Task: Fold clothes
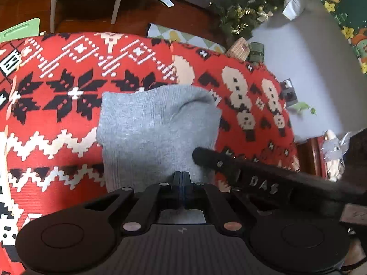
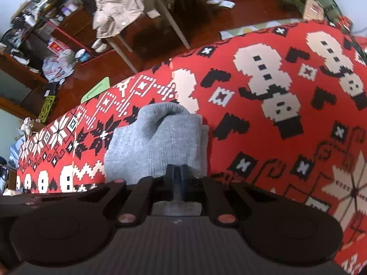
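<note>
On the red patterned blanket [image 1: 57, 119], both my left gripper [image 1: 181, 178] and right gripper [image 2: 177, 173] pinch the grey knit garment [image 1: 156, 126] at its near edge, probably to carry a fold.

1. The red patterned cloth [image 1: 68, 73] lies bare to the left of the grey garment [image 1: 156, 123]: open room there.
2. To its right, the snowman-patterned part is likewise bare.
3. The right tool [image 1: 201, 155] lies over the garment's near right corner, crowding the left tool [image 1: 181, 178].
4. Beyond the far edge stand chair legs [image 1: 117, 2] and a small decorated tree [image 1: 243, 13].
</note>
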`<state>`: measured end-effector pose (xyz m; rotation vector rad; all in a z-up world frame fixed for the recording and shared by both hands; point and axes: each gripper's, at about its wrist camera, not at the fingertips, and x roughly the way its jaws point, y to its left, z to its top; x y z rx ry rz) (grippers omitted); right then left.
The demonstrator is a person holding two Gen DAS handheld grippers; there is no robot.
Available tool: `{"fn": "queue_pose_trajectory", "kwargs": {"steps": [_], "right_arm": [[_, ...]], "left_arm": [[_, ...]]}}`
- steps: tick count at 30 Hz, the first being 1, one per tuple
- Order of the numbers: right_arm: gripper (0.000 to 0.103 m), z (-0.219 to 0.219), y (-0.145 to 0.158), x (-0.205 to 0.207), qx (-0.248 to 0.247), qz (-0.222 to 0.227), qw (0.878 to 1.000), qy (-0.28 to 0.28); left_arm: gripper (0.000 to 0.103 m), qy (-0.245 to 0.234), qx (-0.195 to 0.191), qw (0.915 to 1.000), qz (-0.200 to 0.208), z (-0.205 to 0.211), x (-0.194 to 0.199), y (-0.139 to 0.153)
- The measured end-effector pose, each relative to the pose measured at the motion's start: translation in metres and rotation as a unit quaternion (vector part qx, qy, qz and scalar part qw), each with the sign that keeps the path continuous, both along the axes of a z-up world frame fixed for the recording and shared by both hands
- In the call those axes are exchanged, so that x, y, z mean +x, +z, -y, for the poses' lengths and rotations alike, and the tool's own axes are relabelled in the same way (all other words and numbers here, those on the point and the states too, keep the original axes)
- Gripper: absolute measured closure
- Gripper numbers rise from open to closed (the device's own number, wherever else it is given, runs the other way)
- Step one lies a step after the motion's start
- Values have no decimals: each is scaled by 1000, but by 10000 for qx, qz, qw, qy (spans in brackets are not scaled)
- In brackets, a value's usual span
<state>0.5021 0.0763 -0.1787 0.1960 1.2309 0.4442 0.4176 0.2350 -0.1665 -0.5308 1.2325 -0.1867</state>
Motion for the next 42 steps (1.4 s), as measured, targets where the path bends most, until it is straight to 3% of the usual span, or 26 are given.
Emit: {"fn": "queue_pose_trajectory", "kwargs": {"steps": [7, 12, 16, 27, 32, 35, 38, 42], "right_arm": [[98, 7, 18, -5, 109, -71, 9999, -58], [98, 4, 33, -29, 121, -163, 9991, 377], [98, 1, 38, -55, 24, -262, 9977, 626], [98, -8, 7, -90, -410, -421, 9958, 697], [100, -3, 11, -93, -411, -472, 9956, 704], [99, 1, 15, -97, -374, -512, 9954, 720], [99, 4, 22, -110, -250, -578, 9949, 791], [99, 3, 14, -121, -328, -670, 9939, 818]], "left_arm": [[103, 201, -296, 9994, 19, -12, -10, 20], [103, 140, -376, 9992, -35, -15, -32, 32], [103, 20, -276, 9993, -255, -13, -55, 24], [101, -186, 9, 9993, -320, -11, -70, -6], [101, -285, 185, 9991, -238, -9, -76, 7], [102, -301, 45, 9993, -207, -11, -87, 16], [102, -381, -83, 9989, -259, -8, -97, 14], [101, -497, 34, 9983, -301, -1, -99, 6]]}}
